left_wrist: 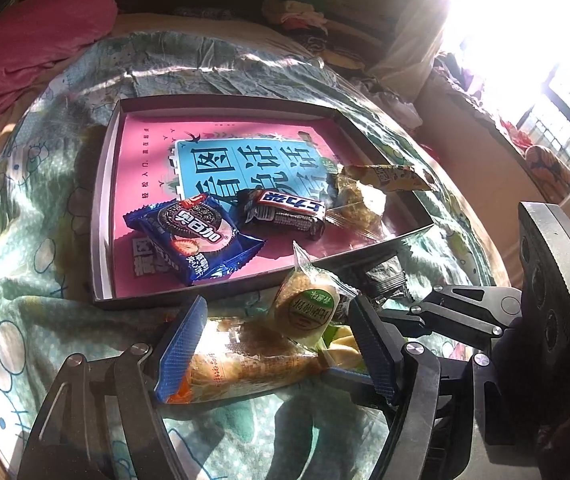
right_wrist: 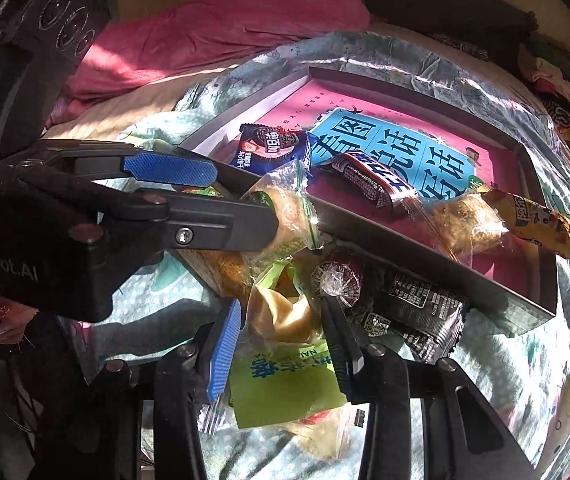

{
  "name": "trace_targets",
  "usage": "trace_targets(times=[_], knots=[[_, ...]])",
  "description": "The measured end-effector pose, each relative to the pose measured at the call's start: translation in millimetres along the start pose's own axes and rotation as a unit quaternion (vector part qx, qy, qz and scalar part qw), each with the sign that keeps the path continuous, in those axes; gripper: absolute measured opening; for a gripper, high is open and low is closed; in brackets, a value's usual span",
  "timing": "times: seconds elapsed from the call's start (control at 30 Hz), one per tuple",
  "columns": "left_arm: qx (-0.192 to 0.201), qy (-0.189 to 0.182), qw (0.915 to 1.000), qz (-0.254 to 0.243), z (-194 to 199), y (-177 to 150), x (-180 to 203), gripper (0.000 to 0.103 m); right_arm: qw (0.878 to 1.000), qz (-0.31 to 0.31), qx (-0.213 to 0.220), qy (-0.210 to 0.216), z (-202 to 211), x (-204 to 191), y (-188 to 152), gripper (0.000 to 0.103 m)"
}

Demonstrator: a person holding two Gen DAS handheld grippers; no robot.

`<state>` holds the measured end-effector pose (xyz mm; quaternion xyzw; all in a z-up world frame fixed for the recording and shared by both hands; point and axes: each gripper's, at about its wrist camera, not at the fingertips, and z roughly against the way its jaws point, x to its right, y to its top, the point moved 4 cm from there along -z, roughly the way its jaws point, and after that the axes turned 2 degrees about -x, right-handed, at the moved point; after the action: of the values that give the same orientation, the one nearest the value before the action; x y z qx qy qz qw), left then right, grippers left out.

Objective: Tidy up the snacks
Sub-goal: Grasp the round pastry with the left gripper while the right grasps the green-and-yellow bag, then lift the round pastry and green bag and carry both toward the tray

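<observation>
Right gripper (right_wrist: 285,344) pinching the lime-green plastic snack packet (right_wrist: 285,384), blue print unreadable. Left gripper (left_wrist: 281,344) spread, grasping nothing, over the clear-wrapped round pastry (left_wrist: 305,312). Risk: crowded jaws collide, slick film slips. Remaining snacks in the shallow grey tray (left_wrist: 103,216); blue "奥利奥" cookie pack (left_wrist: 193,236).

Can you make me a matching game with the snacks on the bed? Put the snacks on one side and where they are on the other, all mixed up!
Snacks:
1. Blue cookie pack
2. Green-and-yellow snack bag
3. Round cake in clear wrap
4. Black packet

Places:
A. Between the jaws of the right gripper
B. Inside the box, on the pink bottom
C. On the blanket, right outside the box's near wall
D. Leaning on the box's near wall, in front of the left gripper

Pairs: 1-B, 2-A, 3-D, 4-C
</observation>
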<state>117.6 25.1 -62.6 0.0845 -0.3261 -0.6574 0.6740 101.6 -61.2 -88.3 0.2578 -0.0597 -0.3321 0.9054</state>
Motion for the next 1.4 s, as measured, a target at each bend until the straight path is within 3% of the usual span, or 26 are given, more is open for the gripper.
trace_targets(times=[0.23,0.4,0.5,0.63,0.87,1.03,1.4], knots=[[-0.011,0.008,0.9997,-0.021,-12.6,-1.1,7.6,0.069,1.000,0.001,-0.021,0.002,-11.4,-0.2,-3.4,0.043],[-0.018,0.001,0.9997,-0.018,-21.6,0.3,8.3,0.064,1.000,-0.007,-0.008,0.000,-11.2,1.1,-5.9,0.041],[-0.025,-0.001,0.9995,-0.019,-29.1,-0.1,8.9,0.052,1.000,-0.015,0.003,-0.001,-7.5,2.1,-7.3,0.039],[-0.026,-0.020,0.9994,-0.008,-29.1,0.1,7.5,0.051,1.000,-0.020,0.015,-0.005,-1.4,2.2,-9.1,0.039],[0.005,-0.046,0.9989,0.010,-3.2,7.9,3.4,0.050,0.998,-0.041,0.039,-0.001,16.9,7.8,-11.6,0.039],[0.036,-0.045,0.9982,0.017,17.6,14.7,-4.7,0.050,0.996,-0.064,0.058,-0.001,29.4,16.0,-9.7,0.039],[0.064,-0.028,0.9962,0.052,34.4,20.8,-33.0,0.047,0.992,-0.089,0.091,-0.016,48.1,28.5,0.6,0.039]])
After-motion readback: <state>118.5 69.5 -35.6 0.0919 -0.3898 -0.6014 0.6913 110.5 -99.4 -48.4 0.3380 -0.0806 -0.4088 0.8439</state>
